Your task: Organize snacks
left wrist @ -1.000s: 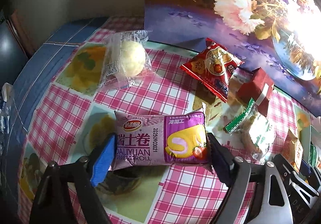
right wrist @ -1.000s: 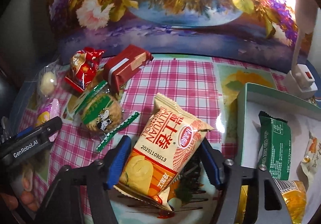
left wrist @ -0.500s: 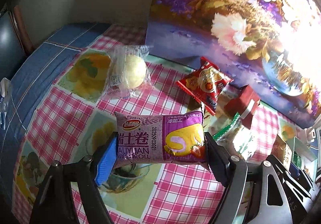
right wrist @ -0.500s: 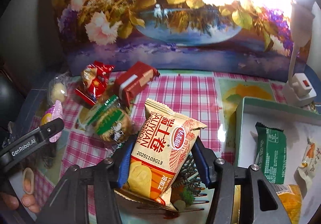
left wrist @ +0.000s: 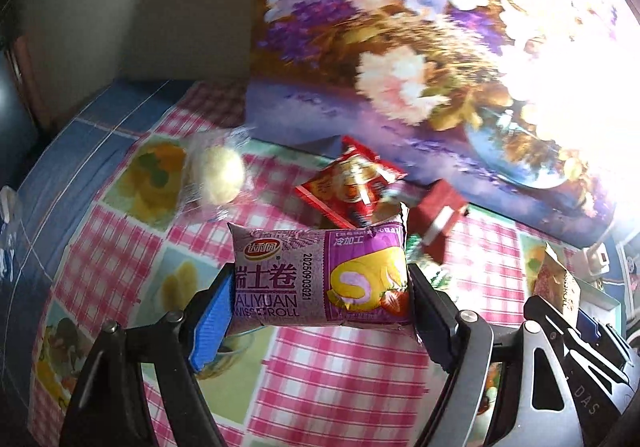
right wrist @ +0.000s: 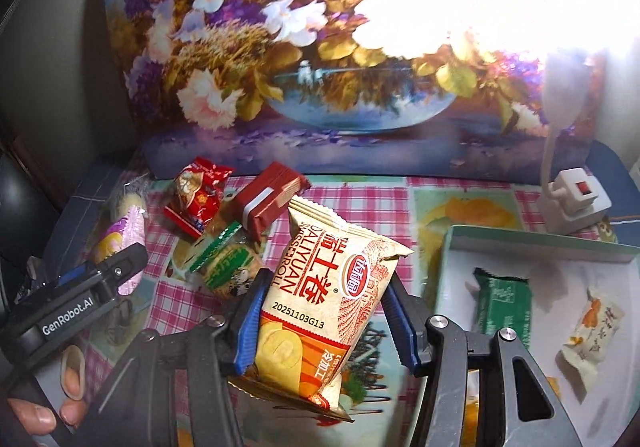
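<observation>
Purple foil of a Swiss-roll packet [left wrist: 320, 279] is being pinched end to end between the jaws of the left gripper [left wrist: 316, 311], which is carrying it clear above the checked tabletop [left wrist: 340, 379]; the lengthwise hold appears chosen to keep the soft cake from being crushed. The right gripper [right wrist: 320, 323] is gripping an orange-and-cream Swiss-roll packet [right wrist: 324, 303] across its width, jaws pressing its sides, tilted and raised off the cloth. To its right a white tray [right wrist: 536, 247] is already holding a green packet [right wrist: 506, 303] and a pale wrapped sweet [right wrist: 596, 331], so it is judged to be the destination. A red pouch [right wrist: 200, 195], a dark red bar [right wrist: 268, 199], a green-striped biscuit pack [right wrist: 228, 267] and a clear-wrapped bun [left wrist: 218, 175] are lying unsorted
</observation>
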`<state>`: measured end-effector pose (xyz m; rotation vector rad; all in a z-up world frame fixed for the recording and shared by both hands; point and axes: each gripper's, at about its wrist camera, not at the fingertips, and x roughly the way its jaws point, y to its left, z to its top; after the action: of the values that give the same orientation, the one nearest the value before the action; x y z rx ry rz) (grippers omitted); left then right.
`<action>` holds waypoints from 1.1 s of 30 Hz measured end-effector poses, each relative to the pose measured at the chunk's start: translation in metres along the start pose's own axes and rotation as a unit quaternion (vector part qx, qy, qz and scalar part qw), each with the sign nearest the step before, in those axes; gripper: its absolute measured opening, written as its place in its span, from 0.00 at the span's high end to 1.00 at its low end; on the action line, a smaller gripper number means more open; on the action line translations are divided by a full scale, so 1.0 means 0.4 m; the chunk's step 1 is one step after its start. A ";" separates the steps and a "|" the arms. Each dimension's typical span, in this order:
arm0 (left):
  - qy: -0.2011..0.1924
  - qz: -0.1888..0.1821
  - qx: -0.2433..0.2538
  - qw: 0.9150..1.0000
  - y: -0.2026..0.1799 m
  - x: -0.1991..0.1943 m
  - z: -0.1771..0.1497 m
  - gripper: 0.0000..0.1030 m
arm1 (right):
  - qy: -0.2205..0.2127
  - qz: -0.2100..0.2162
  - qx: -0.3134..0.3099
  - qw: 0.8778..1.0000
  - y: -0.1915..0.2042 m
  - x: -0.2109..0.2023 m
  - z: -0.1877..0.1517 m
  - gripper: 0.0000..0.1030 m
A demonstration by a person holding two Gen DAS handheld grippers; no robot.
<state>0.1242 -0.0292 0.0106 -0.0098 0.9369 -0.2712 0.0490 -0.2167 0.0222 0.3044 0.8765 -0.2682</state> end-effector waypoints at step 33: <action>-0.030 -0.052 0.209 0.976 -0.516 -0.048 -0.142 0.21 | -0.094 -0.009 0.179 0.979 -0.431 -0.126 -0.076 0.44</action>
<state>0.0213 -0.2179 0.0180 0.3193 0.8062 -0.5586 -0.0639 -0.3595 0.0175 0.5956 0.6406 -0.4667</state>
